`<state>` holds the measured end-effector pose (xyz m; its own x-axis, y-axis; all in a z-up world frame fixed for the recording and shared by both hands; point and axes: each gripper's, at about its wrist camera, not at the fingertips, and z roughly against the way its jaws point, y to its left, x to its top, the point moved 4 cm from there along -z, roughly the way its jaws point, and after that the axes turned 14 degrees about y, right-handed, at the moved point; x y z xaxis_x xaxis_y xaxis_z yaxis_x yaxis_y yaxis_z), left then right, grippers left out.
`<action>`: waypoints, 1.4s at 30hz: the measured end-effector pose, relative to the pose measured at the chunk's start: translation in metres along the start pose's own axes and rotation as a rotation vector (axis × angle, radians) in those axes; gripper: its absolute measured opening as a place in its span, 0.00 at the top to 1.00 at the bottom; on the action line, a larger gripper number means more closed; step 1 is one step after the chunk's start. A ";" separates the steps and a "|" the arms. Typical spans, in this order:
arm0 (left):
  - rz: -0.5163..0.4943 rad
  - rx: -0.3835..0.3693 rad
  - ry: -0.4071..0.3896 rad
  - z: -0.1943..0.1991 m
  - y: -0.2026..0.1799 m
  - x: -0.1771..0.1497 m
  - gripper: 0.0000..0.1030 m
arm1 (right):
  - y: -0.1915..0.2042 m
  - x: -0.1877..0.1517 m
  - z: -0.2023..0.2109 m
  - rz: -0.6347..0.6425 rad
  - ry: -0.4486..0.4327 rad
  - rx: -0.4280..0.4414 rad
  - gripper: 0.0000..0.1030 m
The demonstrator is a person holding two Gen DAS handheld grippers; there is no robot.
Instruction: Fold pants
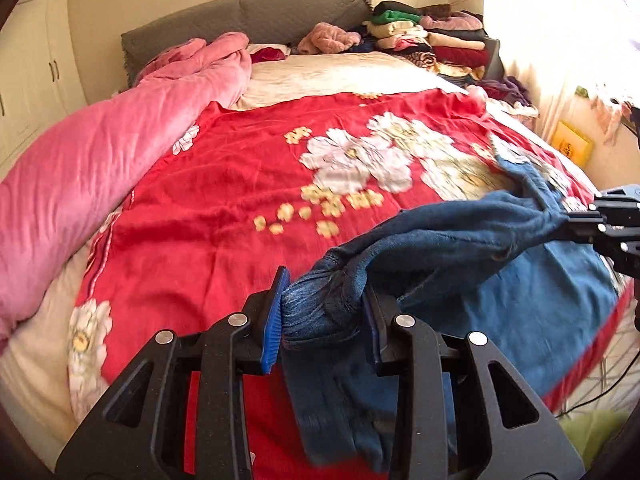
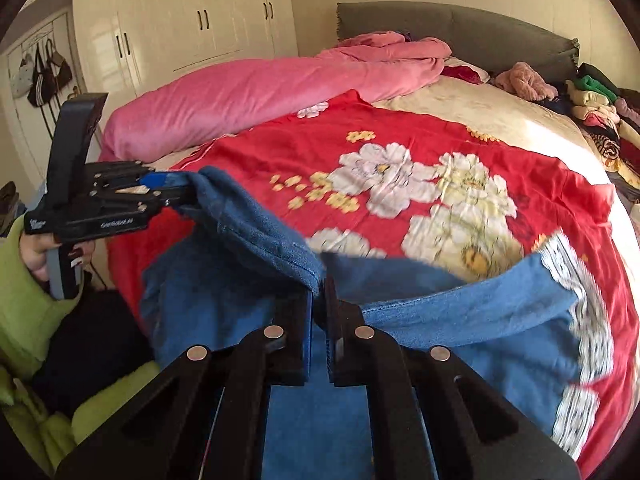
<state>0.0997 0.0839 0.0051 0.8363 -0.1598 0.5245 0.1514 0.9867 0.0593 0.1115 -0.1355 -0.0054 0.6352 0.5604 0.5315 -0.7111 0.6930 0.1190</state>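
The blue denim pants [image 1: 460,236] hang stretched between my two grippers above the near edge of the bed. My left gripper [image 1: 326,308] is shut on a bunched end of the pants; it also shows at the left of the right wrist view [image 2: 176,192]. My right gripper [image 2: 319,312] is shut on the other end of the pants [image 2: 460,320]; it shows at the right edge of the left wrist view [image 1: 576,216]. The rest of the pants drapes down over the red blanket's near edge. A white lace trim [image 2: 592,320] runs along the pants' right side.
A red floral blanket [image 1: 248,184] covers the bed. A rolled pink quilt [image 1: 100,160] lies along its left side. Stacks of folded clothes [image 1: 432,36] sit by the grey headboard [image 1: 248,16]. White wardrobes [image 2: 192,12] stand at the left.
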 end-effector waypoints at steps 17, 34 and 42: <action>0.042 -0.002 0.132 -0.001 -0.003 -0.076 0.70 | 0.069 -0.083 -0.036 0.021 0.131 0.089 0.95; 0.117 0.025 0.166 0.032 0.010 -0.100 0.51 | 0.066 -0.082 -0.030 -0.048 0.107 0.123 0.88; 0.160 -0.011 0.086 0.065 0.000 -0.089 0.51 | 0.067 -0.083 0.012 -0.038 0.009 0.192 0.68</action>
<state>-0.0088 0.1004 0.0139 0.8920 -0.0030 0.4520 0.0179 0.9994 -0.0287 0.0072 -0.1409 -0.0321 0.6651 0.5399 0.5159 -0.7301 0.6152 0.2974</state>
